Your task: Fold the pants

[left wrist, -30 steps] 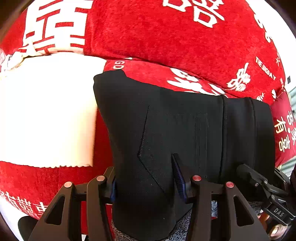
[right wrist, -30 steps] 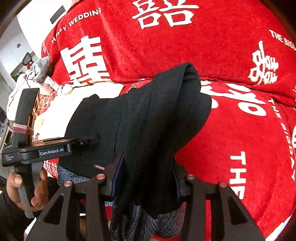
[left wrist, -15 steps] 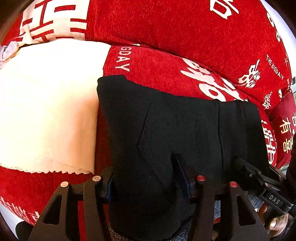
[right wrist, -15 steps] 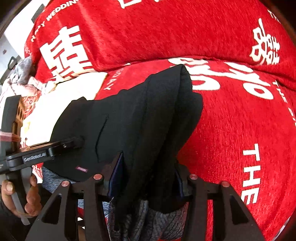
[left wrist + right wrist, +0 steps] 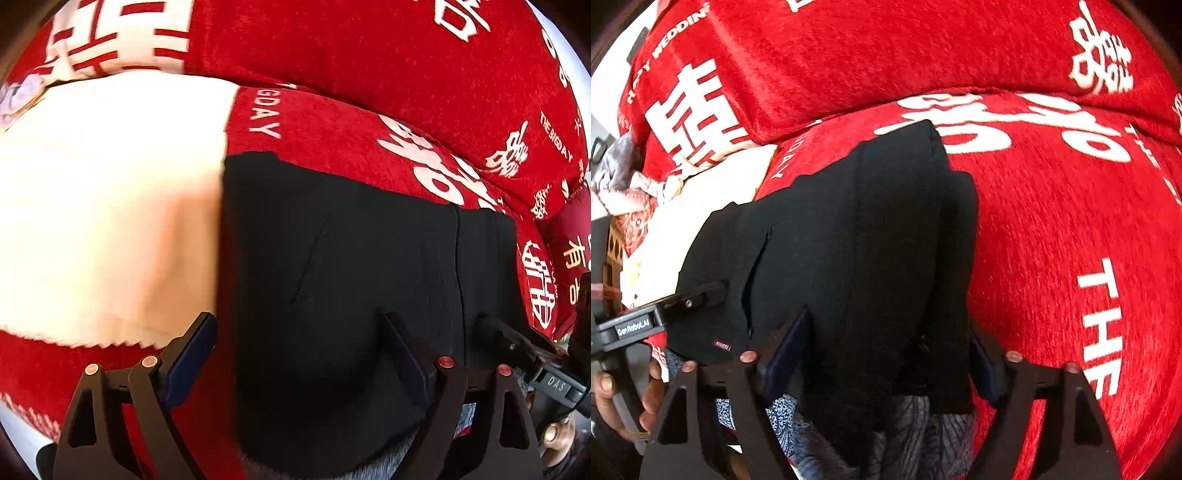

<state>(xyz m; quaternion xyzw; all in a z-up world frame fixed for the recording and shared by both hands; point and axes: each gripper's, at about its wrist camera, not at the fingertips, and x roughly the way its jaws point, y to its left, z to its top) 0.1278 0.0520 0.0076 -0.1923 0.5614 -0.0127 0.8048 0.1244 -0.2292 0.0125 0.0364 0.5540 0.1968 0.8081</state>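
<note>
The left gripper (image 5: 295, 343) stands wide open around the near edge of the folded black pants (image 5: 343, 280), which lie on a red cover (image 5: 332, 55) printed with white characters, beside a cream cloth (image 5: 107, 206), the right gripper (image 5: 524, 350) at the pants' right edge.
</note>
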